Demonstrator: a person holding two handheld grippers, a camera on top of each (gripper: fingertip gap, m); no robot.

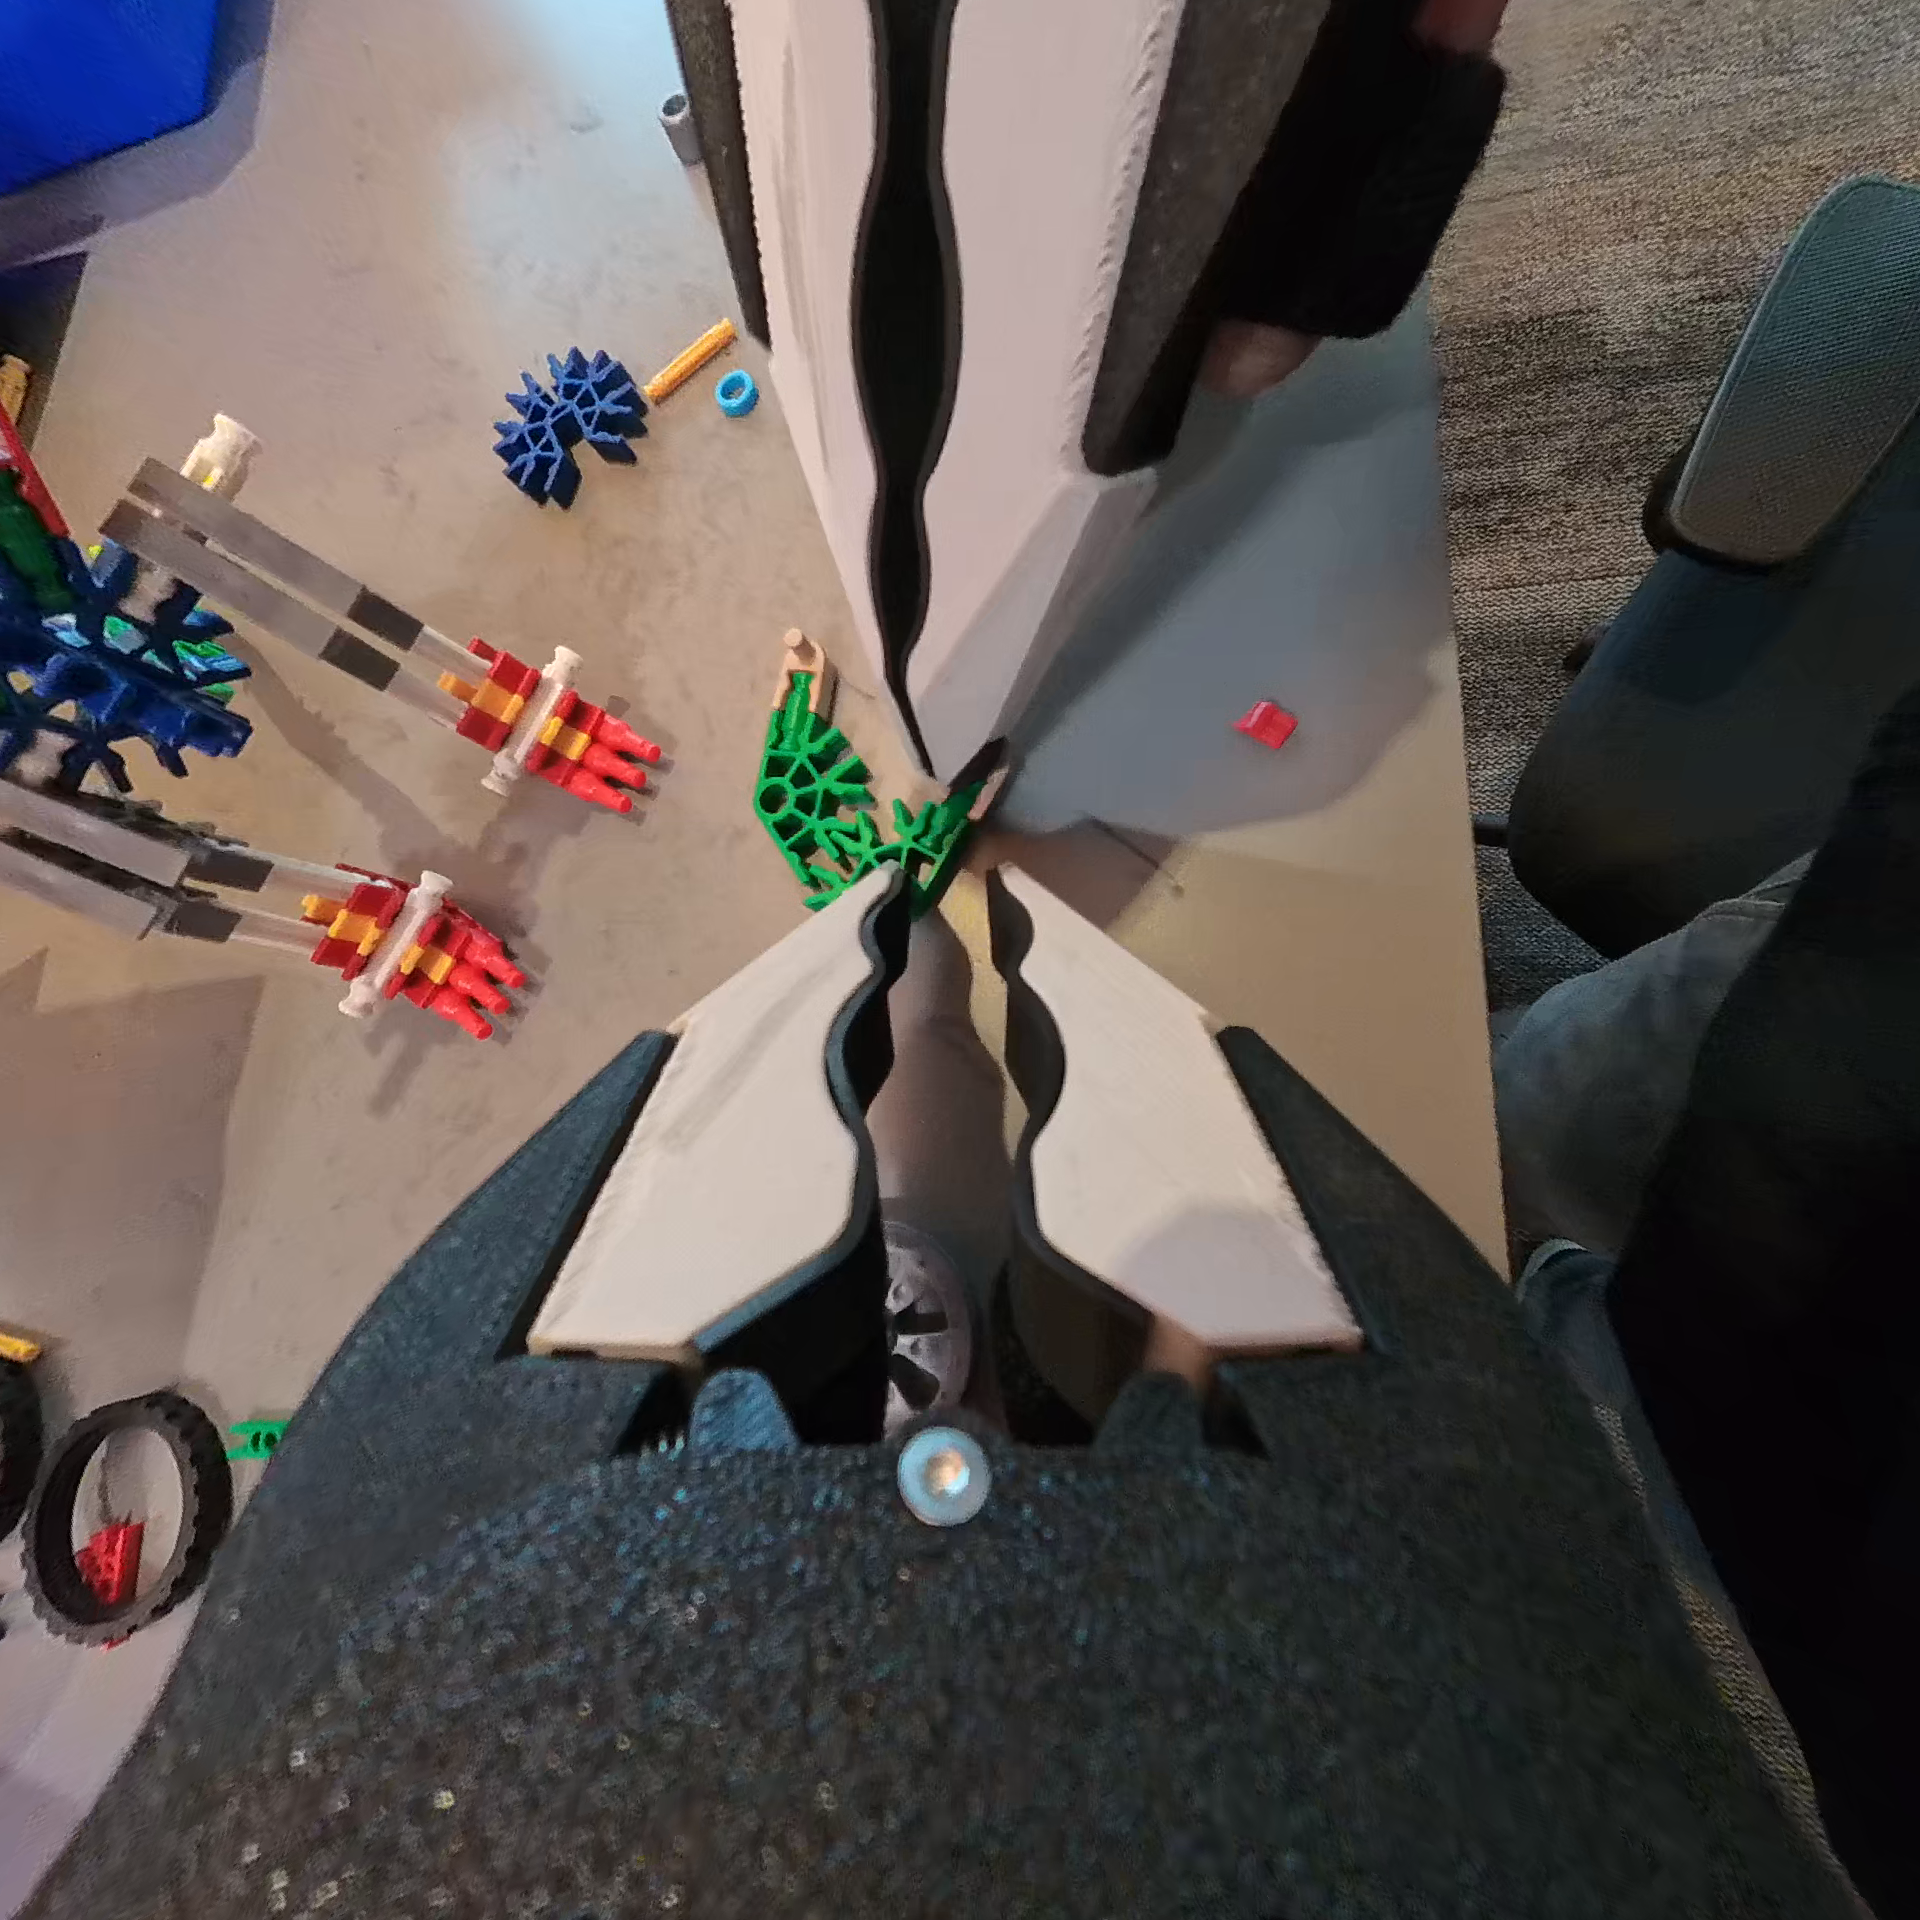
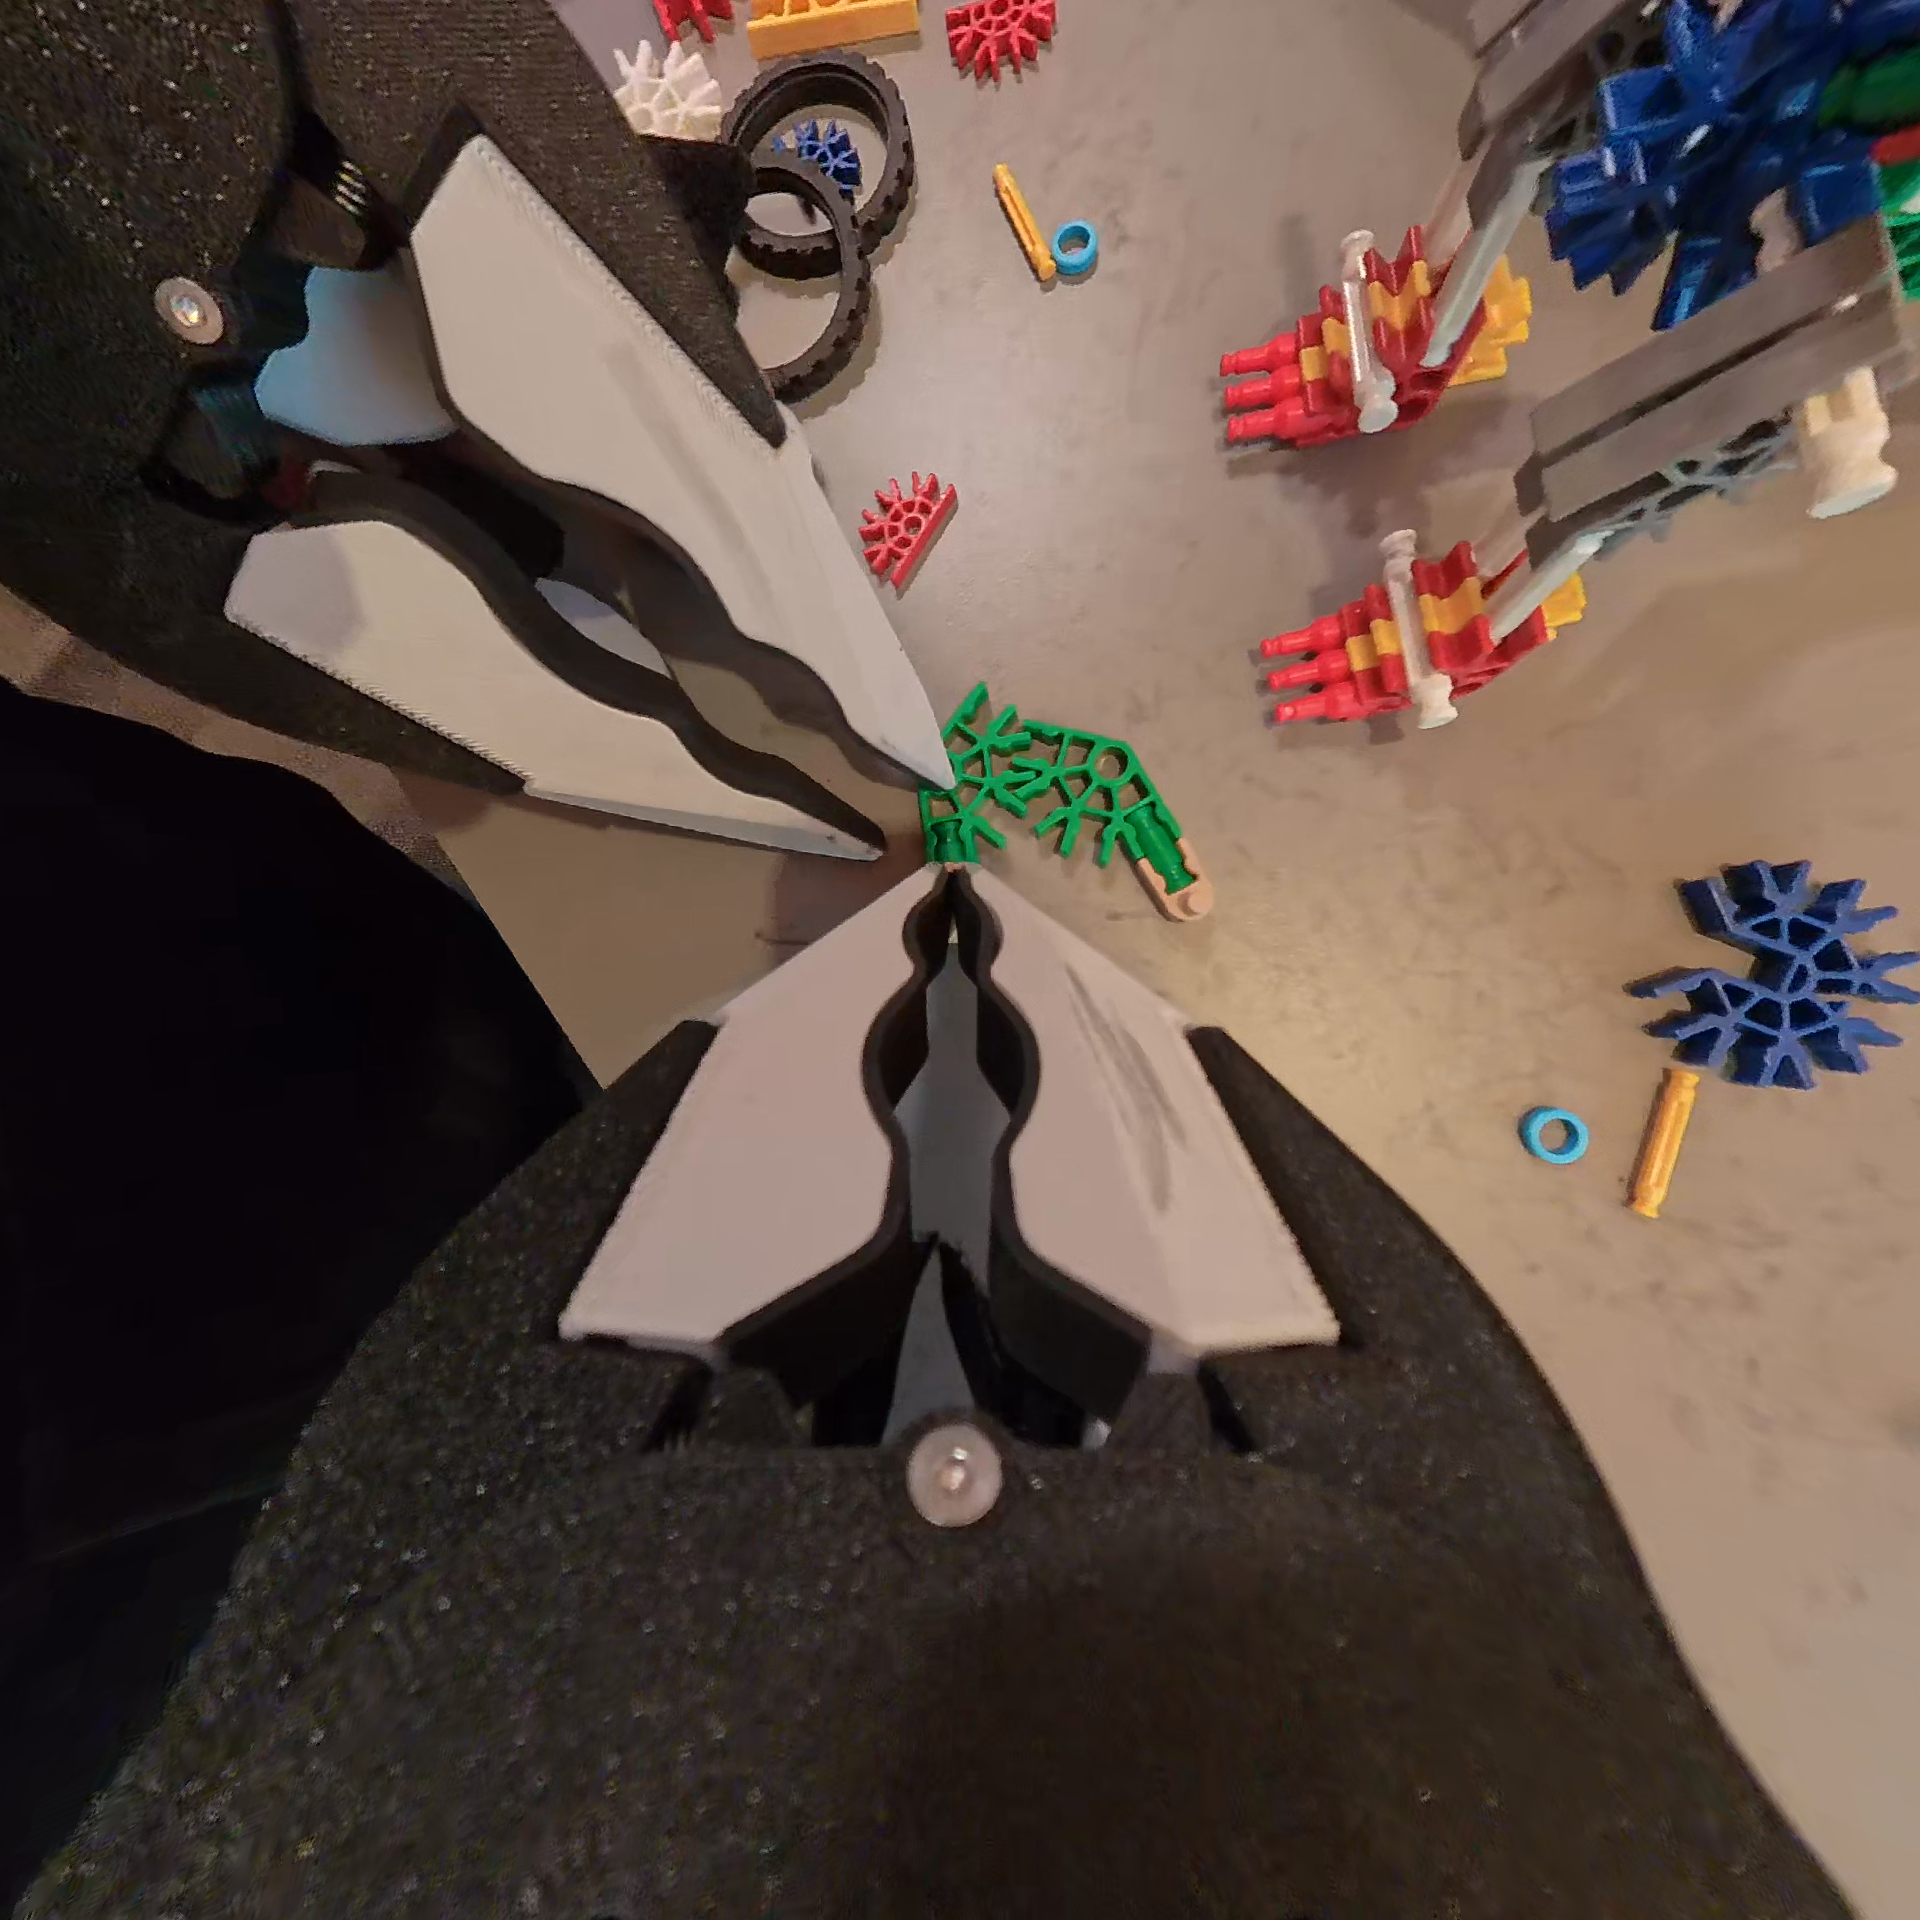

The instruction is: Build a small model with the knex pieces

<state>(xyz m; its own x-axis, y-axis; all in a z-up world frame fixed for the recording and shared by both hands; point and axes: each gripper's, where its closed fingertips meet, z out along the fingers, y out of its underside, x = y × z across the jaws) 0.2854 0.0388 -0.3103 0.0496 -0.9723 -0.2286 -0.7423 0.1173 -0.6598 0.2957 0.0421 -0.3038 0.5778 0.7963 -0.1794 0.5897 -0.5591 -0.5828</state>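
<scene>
In the left wrist view, a black tyre (image 1: 130, 1517) lies at the lower left edge of the frame with a small red part inside its ring. Above it, 2 red-and-yellow clusters (image 1: 566, 727) on clear rods jut from a larger blue model at the left edge. A loose blue connector (image 1: 571, 421) sits at upper centre-left on the bench (image 1: 416, 208), with an orange rod (image 1: 691, 361) and a blue ring (image 1: 736, 393) just beside it.

The green connector piece (image 1: 821, 800) lies at the centre of the frame, flat on the bench near its edge. A tan clip (image 1: 805, 665) is on its far end.

The left gripper (image 1: 948, 883) reaches in from the bottom of the frame, tilted down toward the bench. Its jaws are released, with a gap between the tips that shows bare bench. 1 tip touches the near edge of the green connector piece.

The right gripper (image 2: 951, 883) meets it almost head-on, entering the left wrist view from the top. Its jaws are clenched at the tips, pinching what looks like the near end of the green connector piece. That contact is mostly hidden.

Further right, a small red block (image 1: 1265, 724) lies alone on the bench. A grey chair (image 1: 1766, 468) stands beyond the bench edge.
</scene>
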